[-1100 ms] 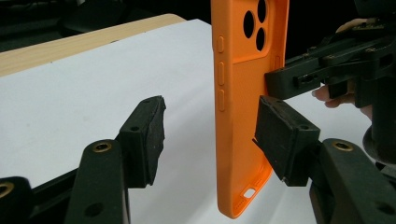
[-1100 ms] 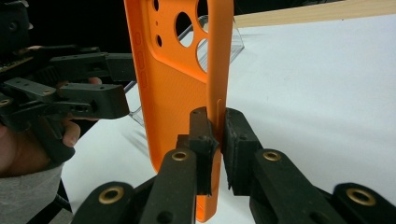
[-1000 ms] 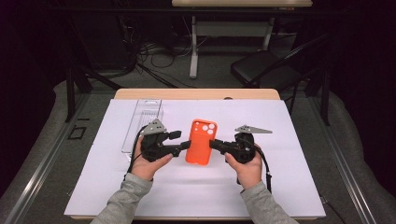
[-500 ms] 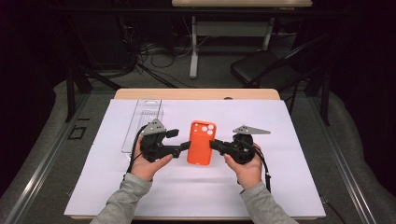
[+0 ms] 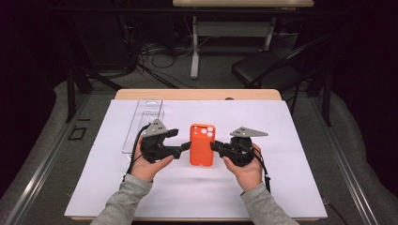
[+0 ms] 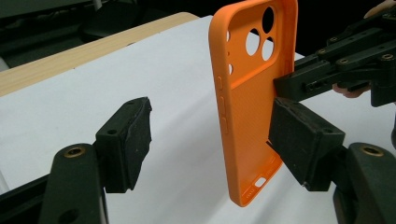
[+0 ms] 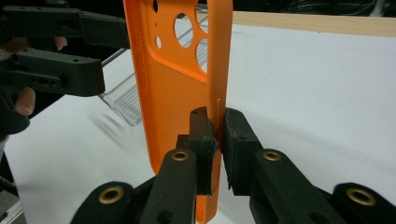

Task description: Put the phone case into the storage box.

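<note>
The right gripper (image 7: pixel 218 135) is clamping the orange phone case (image 5: pixel 202 144) by its side wall, while the left gripper (image 6: pixel 210 140), its jaws having just been opening, is straddling the case's opposite edge, released.

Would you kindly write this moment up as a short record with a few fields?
Held item: orange phone case, empty, camera holes at its top
Right gripper: shut on one side wall of the case
Left gripper: its jaws have just been opening; pads stand apart from the case, which is between them
Also on table: clear plastic tray, beyond the left gripper
Surface: white sheet over a wooden table
</note>
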Demonstrator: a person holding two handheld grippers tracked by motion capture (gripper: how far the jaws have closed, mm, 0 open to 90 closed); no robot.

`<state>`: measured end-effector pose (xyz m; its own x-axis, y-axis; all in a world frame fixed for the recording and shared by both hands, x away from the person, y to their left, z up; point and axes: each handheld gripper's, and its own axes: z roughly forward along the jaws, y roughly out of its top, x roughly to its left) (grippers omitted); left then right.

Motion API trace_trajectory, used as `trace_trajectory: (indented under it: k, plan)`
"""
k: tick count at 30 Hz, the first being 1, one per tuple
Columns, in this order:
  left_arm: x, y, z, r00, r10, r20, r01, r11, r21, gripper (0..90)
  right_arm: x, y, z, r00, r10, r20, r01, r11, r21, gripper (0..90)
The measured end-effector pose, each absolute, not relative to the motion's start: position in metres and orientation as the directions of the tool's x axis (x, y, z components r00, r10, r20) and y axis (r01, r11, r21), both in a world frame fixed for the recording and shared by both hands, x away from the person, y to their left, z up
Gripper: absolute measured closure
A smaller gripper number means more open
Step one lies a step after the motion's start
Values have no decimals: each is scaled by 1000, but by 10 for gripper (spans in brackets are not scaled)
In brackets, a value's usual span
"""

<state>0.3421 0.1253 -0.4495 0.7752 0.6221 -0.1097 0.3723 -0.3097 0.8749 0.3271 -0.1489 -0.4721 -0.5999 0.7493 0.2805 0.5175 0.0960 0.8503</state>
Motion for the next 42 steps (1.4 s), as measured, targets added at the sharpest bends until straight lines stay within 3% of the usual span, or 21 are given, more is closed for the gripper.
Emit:
trace_trajectory:
  k: [22, 42]
  plan:
    - [338, 131, -439, 770, 634, -76, 348, -317, 882, 319, 320, -138, -470, -623, 761, 180, 481, 191, 856, 827]
    - [334, 130, -434, 781, 622, -46, 326, -345, 880, 390, 316, -133, -469, -637, 750, 177, 470, 196, 861, 829]
